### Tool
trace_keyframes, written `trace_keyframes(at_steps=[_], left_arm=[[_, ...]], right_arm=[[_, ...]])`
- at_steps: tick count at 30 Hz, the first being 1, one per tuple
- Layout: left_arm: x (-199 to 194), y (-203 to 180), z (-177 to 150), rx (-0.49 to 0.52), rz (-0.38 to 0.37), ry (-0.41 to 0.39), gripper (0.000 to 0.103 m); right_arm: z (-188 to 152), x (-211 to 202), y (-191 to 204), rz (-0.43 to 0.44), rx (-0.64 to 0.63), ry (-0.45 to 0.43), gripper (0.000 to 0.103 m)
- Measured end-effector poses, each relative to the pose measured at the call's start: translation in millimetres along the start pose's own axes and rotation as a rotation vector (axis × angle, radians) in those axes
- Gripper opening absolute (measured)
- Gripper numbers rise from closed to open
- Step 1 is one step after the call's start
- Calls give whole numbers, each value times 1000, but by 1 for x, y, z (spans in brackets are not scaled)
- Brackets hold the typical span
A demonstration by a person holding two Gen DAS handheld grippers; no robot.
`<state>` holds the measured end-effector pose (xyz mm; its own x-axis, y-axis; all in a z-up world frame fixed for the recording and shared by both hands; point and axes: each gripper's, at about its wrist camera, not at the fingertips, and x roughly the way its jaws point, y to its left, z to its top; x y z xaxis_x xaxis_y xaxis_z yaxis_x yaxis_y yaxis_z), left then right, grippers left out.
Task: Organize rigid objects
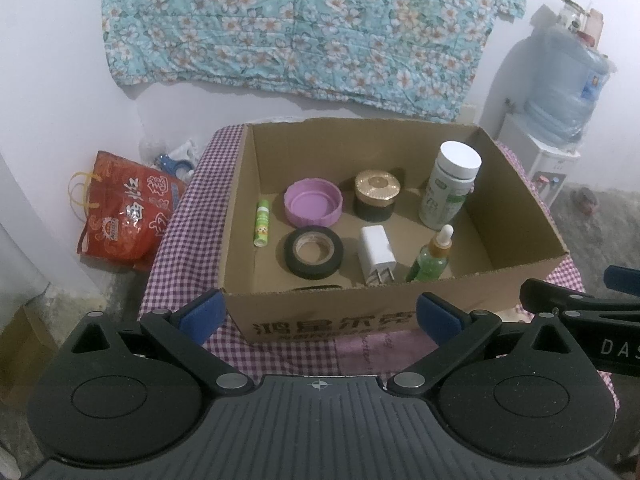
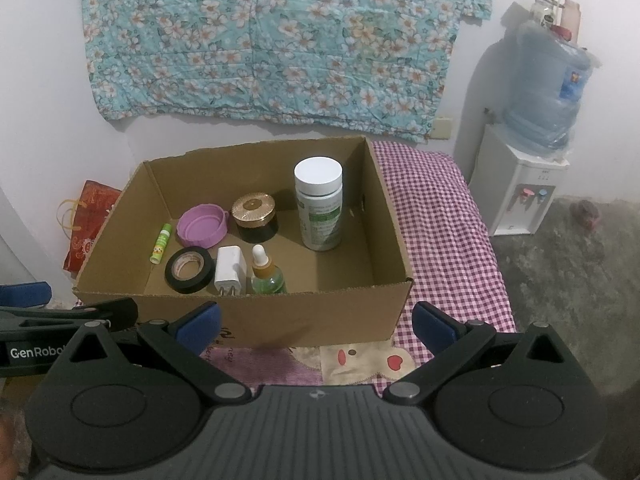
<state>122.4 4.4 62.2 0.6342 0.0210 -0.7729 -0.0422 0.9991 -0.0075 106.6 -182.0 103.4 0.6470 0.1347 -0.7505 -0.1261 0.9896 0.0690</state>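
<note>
Cardboard box (image 1: pixel 516 216) holding white bottle (image 1: pixel 450 188), gold-lidded jar (image 1: pixel 376 194), purple lid (image 1: pixel 314 203), tape roll (image 1: pixel 314 252); left gripper (image 1: pixel 320 316), right gripper (image 2: pixel 316 322) spread apart, empty.

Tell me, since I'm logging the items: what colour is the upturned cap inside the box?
Purple cap, clearest in the left wrist view.

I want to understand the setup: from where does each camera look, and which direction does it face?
Left wrist: sits behind the open left claw, facing forward and down into the cardboard box; the right claw's arm shows at right.
Right wrist: behind the open right claw, facing the same box; the left claw's arm shows at left.
Shared: the box, white bottle, floral cloth.
</note>
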Motion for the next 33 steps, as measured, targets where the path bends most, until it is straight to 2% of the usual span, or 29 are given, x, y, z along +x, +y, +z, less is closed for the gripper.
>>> trace_keyframes(at_steps=[33], left_arm=[[0,-2,1,-1,2,1,102]], right_arm=[[2,0,-2,2,-2,1,103]])
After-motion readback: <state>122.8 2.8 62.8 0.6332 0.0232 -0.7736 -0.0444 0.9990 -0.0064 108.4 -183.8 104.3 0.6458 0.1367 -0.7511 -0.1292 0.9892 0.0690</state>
